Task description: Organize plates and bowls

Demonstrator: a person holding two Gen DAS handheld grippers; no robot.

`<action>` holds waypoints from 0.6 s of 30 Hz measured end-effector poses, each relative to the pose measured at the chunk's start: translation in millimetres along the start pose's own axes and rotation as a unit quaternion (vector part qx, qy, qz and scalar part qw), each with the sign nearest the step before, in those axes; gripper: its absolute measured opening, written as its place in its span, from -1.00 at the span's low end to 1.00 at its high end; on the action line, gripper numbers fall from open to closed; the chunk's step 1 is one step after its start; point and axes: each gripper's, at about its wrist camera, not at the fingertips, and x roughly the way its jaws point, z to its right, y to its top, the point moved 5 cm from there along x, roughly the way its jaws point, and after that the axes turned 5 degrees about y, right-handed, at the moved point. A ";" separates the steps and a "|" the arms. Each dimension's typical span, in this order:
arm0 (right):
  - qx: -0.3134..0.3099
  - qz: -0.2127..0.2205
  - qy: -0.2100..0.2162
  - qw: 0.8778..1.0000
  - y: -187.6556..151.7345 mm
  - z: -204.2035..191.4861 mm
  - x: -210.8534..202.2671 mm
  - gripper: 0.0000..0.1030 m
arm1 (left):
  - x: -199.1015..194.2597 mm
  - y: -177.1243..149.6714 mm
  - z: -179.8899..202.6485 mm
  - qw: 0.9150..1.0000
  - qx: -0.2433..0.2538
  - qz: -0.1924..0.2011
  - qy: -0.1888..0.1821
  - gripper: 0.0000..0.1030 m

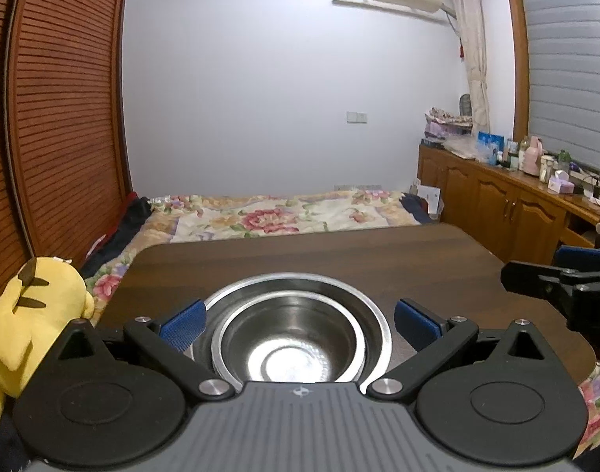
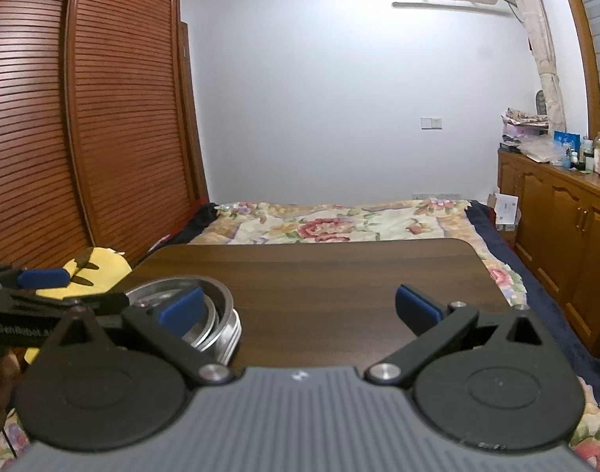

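Observation:
Two steel bowls (image 1: pixel 292 338) sit nested, one inside the other, on the dark wooden table (image 1: pixel 359 259) near its front left corner. My left gripper (image 1: pixel 300 324) is open; its blue pads (image 1: pixel 183 324) stand on either side of the bowls' rim, apparently not touching it. In the right wrist view the same bowls (image 2: pixel 225 326) lie at the left, partly hidden by the left finger. My right gripper (image 2: pixel 300 310) is open over bare table (image 2: pixel 339 271), with nothing between its fingers. Each gripper shows at the edge of the other's view: left gripper (image 2: pixel 79 289), right gripper (image 1: pixel 547 263).
A yellow plush toy (image 1: pixel 32 314) sits just off the table's left edge. Beyond the far edge lies a bed with a floral cover (image 1: pixel 280 216). Slatted wardrobe doors (image 1: pixel 63 118) stand at the left, and wooden cabinets (image 1: pixel 504 204) with clutter on top at the right.

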 end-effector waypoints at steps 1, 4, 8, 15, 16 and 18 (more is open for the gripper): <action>0.000 -0.001 -0.001 1.000 -1.3 0.0 -0.2 1.00 | -0.2 -2.5 2.0 1.000 0.002 -0.002 -0.001 1.00; 0.001 -0.005 -0.003 1.000 -6.6 -0.1 -0.3 1.00 | -1.9 -8.7 6.6 1.000 0.009 -0.003 0.000 1.00; 0.005 -0.013 -0.005 1.000 -14.1 1.6 -1.2 1.00 | -3.7 -15.0 8.7 1.000 0.012 -0.007 0.007 1.00; 0.008 -0.017 -0.015 1.000 -20.8 4.9 -3.3 1.00 | -8.0 -16.8 2.6 1.000 0.003 -0.003 0.023 1.00; 0.008 -0.018 -0.016 1.000 -21.8 5.5 -3.5 1.00 | -7.8 -17.9 1.6 1.000 0.002 -0.003 0.024 1.00; 0.005 -0.021 -0.015 1.000 -23.7 5.2 -2.8 1.00 | -6.8 -20.6 -0.2 1.000 0.000 -0.005 0.024 1.00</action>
